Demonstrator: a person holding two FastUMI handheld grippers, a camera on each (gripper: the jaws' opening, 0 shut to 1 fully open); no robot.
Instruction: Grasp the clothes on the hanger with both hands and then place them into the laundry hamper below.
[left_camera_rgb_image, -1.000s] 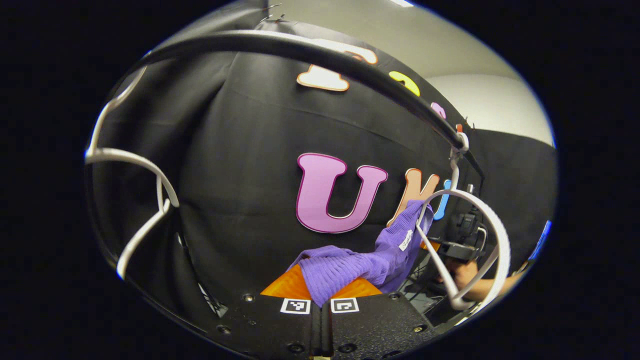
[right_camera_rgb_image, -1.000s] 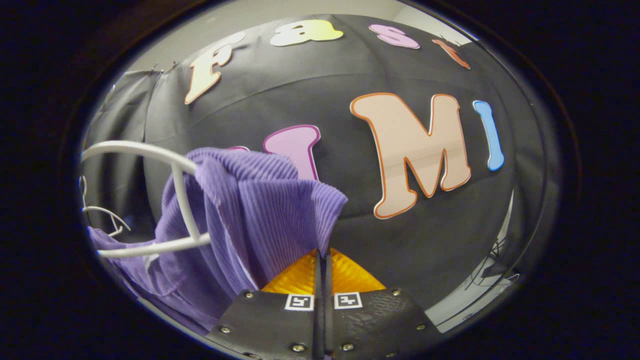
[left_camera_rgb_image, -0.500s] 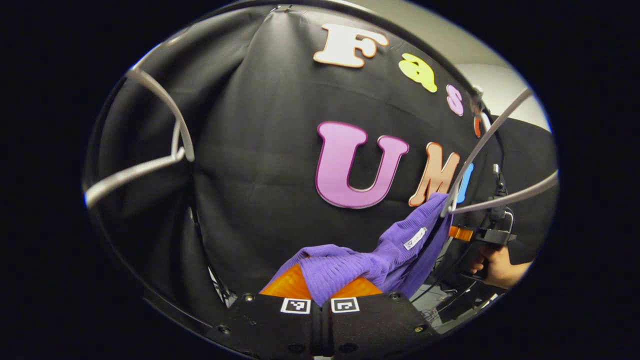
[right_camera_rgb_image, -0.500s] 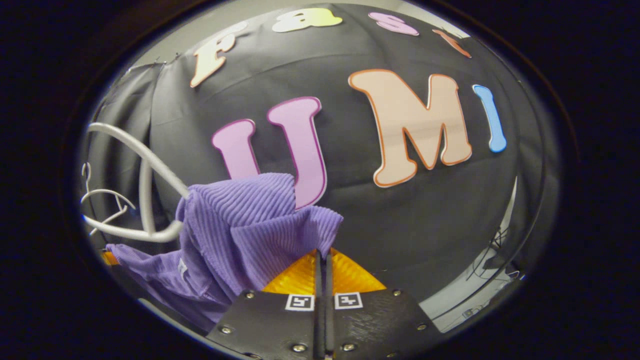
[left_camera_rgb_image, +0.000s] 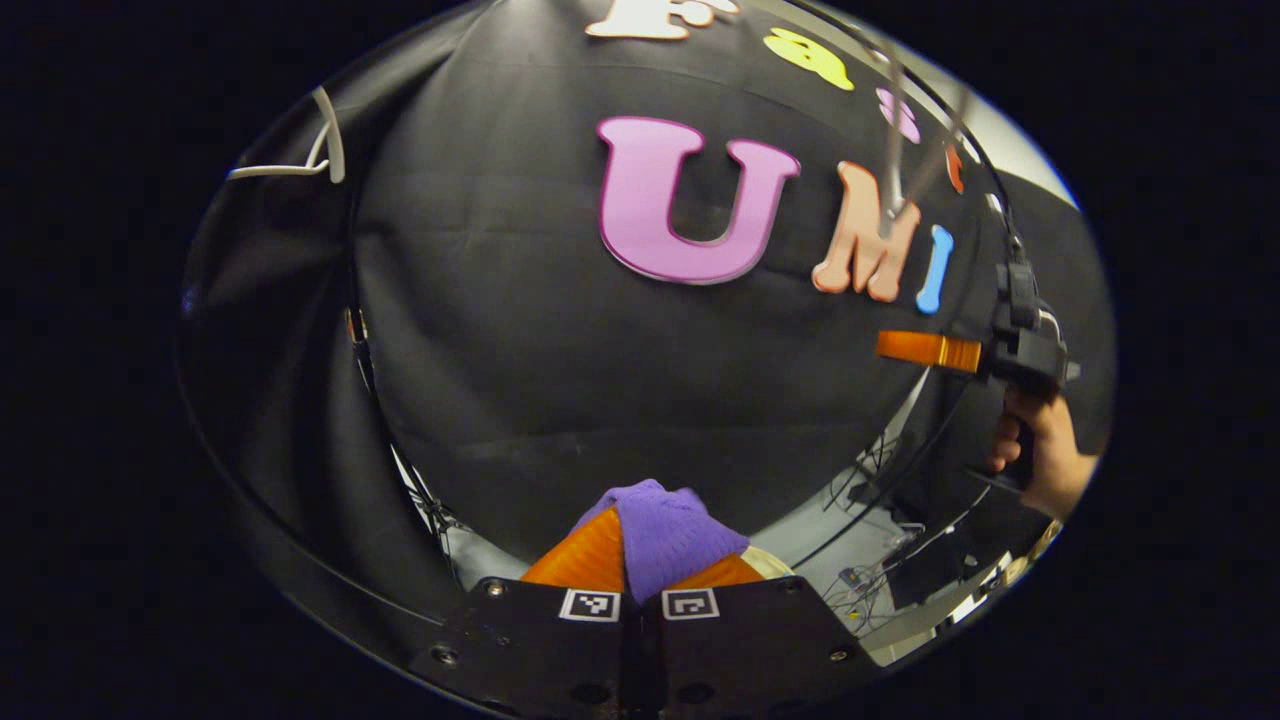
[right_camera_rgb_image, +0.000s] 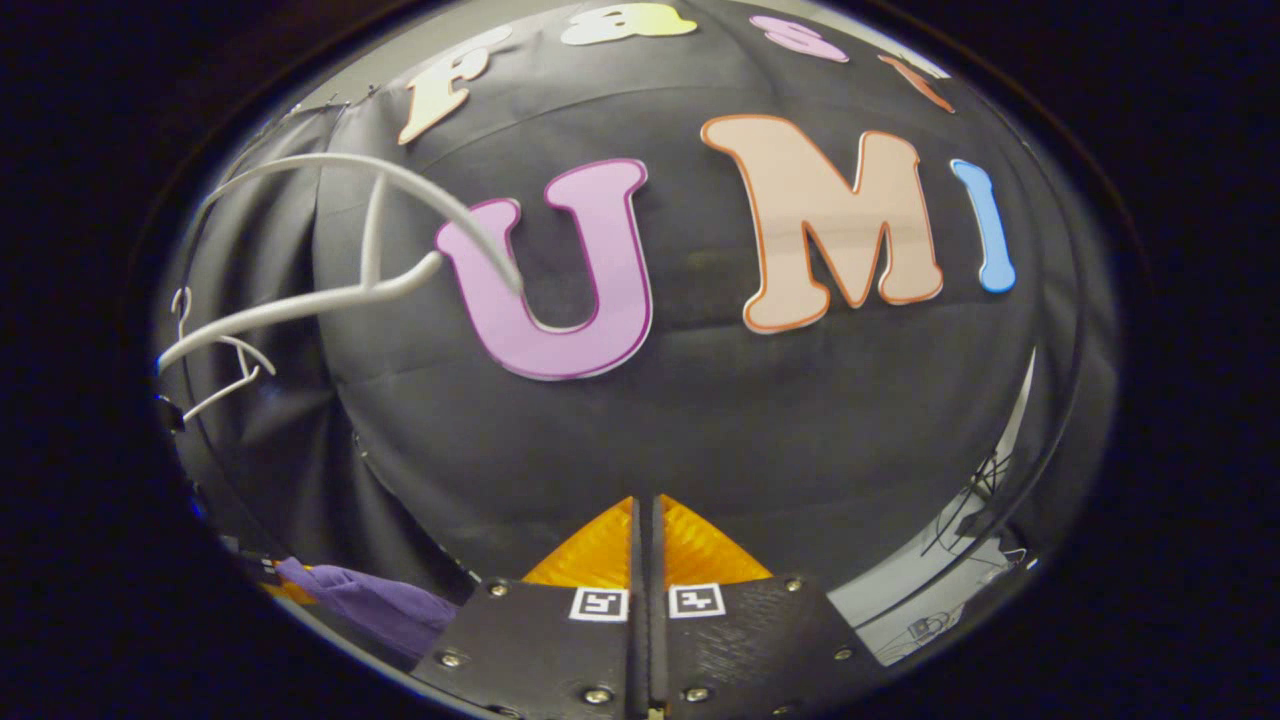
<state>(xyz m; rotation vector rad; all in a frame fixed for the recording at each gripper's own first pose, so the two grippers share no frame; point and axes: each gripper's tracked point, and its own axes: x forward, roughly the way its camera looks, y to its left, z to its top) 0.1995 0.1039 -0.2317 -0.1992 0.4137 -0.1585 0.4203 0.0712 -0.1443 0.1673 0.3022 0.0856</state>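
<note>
The purple ribbed garment (left_camera_rgb_image: 655, 518) bunches between my left gripper's (left_camera_rgb_image: 640, 545) orange fingers, which are shut on it. In the right gripper view, my right gripper (right_camera_rgb_image: 645, 512) has its fingers closed together with no cloth between them. A fold of the purple garment (right_camera_rgb_image: 345, 600) hangs low at the left there. The white hanger (right_camera_rgb_image: 390, 235) hangs bare, up to the left. In the left gripper view the right gripper (left_camera_rgb_image: 925, 350) is off to the right with bare orange fingers, held by a hand (left_camera_rgb_image: 1040, 455).
A second white hanger (right_camera_rgb_image: 220, 370) hangs farther left on the rack. Another white hanger (left_camera_rgb_image: 300, 165) sits at the upper left of the left gripper view. Cables and pale floor (left_camera_rgb_image: 850, 540) lie below the black cloth wall.
The purple garment has come off the white hanger, which now swings bare. Both grippers have dropped lower. The cloth no longer sits at the right gripper's fingertips.
</note>
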